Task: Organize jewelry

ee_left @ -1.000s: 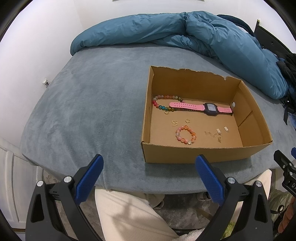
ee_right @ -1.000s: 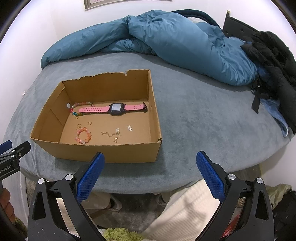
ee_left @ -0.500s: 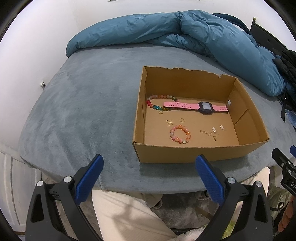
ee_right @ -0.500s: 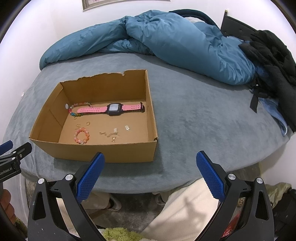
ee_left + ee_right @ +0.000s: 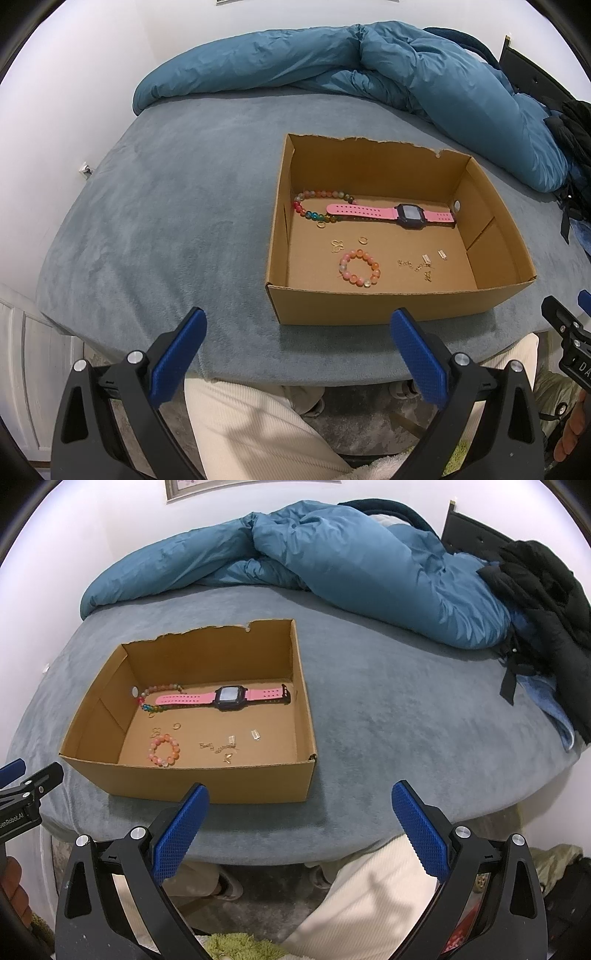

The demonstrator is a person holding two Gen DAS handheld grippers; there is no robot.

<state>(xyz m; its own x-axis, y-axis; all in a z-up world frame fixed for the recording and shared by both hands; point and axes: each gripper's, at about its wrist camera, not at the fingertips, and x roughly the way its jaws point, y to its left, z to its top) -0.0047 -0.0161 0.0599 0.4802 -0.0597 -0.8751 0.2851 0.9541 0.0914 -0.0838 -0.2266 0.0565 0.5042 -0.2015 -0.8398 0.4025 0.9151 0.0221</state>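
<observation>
An open cardboard box (image 5: 388,306) (image 5: 207,781) sits on the grey bed. Inside lie a pink watch (image 5: 391,213) (image 5: 229,696), a multicoloured bead string (image 5: 314,210) (image 5: 155,701), a peach bead bracelet (image 5: 360,267) (image 5: 164,751), small gold rings (image 5: 364,240) and tiny earrings (image 5: 424,264) (image 5: 229,747). My left gripper (image 5: 297,354) is open and empty, held off the bed's near edge, left of the box front. My right gripper (image 5: 301,830) is open and empty, near the box's front right corner.
A crumpled blue duvet (image 5: 369,70) (image 5: 332,561) lies along the back of the bed (image 5: 166,229) (image 5: 406,709). Black clothing (image 5: 546,590) is heaped at the right. The person's cream-trousered legs (image 5: 258,424) are below the grippers. White walls stand behind and left.
Both grippers have shifted slightly; the box now sits a bit farther left and higher in both views. Both stay open and empty. Nothing in the box moved.
</observation>
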